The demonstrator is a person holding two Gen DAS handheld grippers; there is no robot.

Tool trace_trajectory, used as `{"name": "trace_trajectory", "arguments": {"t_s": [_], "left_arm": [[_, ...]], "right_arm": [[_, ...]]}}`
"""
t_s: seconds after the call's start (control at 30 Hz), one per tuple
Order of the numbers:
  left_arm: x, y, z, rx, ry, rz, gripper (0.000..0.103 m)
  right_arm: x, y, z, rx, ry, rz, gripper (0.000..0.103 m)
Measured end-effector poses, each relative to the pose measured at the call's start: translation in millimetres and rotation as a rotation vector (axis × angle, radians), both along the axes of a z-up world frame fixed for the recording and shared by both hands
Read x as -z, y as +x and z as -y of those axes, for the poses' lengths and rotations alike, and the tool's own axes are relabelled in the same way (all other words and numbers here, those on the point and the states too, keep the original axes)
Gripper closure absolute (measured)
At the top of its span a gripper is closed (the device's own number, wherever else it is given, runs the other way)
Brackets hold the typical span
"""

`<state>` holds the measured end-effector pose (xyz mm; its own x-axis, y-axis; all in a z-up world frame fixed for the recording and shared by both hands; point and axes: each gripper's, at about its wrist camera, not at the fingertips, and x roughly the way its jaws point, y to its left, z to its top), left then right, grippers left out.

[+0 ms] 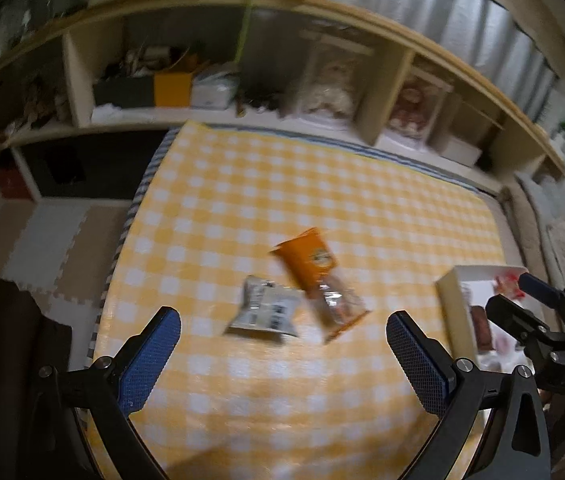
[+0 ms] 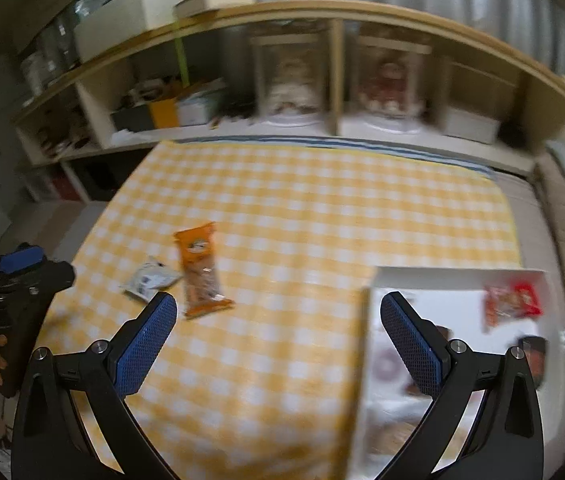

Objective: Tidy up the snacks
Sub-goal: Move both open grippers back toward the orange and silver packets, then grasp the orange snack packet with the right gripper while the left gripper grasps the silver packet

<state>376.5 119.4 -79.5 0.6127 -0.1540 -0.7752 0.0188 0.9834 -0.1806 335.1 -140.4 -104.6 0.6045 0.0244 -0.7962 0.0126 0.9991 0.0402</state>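
Yellow-checked cloth covered the table before cluttered shelves. Orange packet touched grey packet mid-table; white box lay right. Labels blurred. Left gripper and right gripper gaped wide, empty.

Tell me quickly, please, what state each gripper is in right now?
Left gripper: open, holding nothing.
Right gripper: open, holding nothing.

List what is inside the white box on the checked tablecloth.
The white box holds a red snack packet near its far corner and a dark packet nearer. The rest is blurred, partly hidden behind the right hand-held gripper.
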Motion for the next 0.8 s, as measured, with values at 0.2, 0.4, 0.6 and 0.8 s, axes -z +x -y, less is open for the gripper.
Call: {"name": "trace_trajectory", "arguments": {"t_s": [0.2,0.4,0.6,0.8], "left_arm": [[36,33,-13,0.05,-0.053,-0.069,0.007],[66,71,-15,0.145,-0.008,-0.14,0.031],[94,96,-2,0.205,0.019,-0.192,0.032],[114,114,8,0.199,0.015,-0.223,0.037]], "right_arm": [[37,42,-34,-0.087,0.032,-0.03,0.0],[76,90,-47,-0.146,0.094,-0.159,0.03],[109,120,-68,-0.217,0.112,-0.275,0.032],[139,134,-77,-0.198,0.07,-0.376,0.048]]}}
